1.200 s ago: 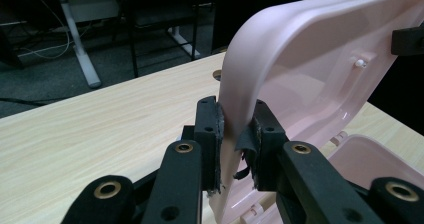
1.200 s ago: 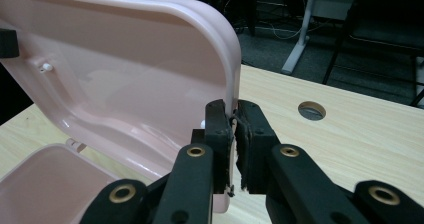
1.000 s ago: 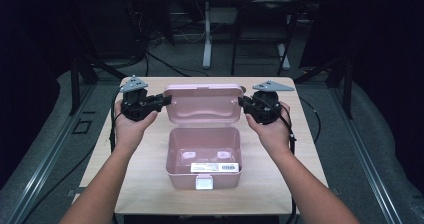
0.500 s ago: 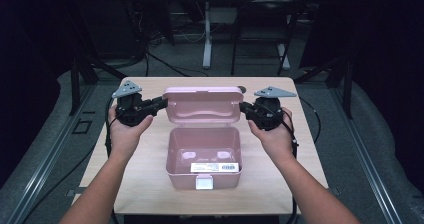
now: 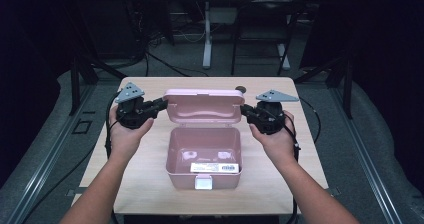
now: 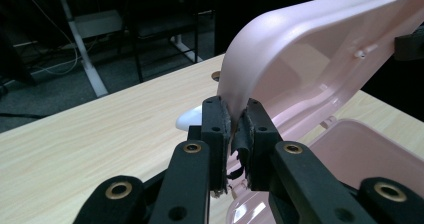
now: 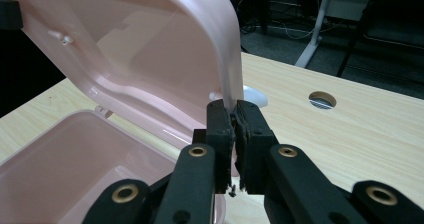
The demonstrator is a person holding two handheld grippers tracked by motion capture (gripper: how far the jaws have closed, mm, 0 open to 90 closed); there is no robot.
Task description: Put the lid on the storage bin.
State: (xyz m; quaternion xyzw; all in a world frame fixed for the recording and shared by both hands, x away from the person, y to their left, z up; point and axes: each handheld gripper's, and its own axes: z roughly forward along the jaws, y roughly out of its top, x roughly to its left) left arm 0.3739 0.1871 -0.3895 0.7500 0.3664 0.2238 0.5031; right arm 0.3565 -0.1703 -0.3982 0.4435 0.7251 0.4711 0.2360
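A pink plastic box (image 5: pixel 173 154) stands open in the middle of the table, its lid (image 5: pixel 202 106) raised at the back. My left gripper (image 5: pixel 162 103) pinches the lid's left edge. In the left gripper view its jaws have just been closing, and my left gripper (image 6: pixel 232 109) now presses on the lid's rim (image 6: pixel 310 59). My right gripper (image 5: pixel 245 109) grips the lid's right edge. In the right gripper view my right gripper (image 7: pixel 234 109) clamps the lid's rim (image 7: pixel 150 49). Inside the box lies a white barcode label (image 5: pixel 215 167).
The box sits on a light wooden table (image 5: pixel 140 184) with a round cable hole (image 7: pixel 322 100) near its back edge. A small white object (image 7: pixel 252 95) lies behind the lid. A white latch (image 5: pixel 203 183) is on the box front. Dark stands and cables surround the table.
Both hands have drifted slightly toward the near side with the lid's ends between the jaws. The lid stands a little more upright. The box base has stayed put.
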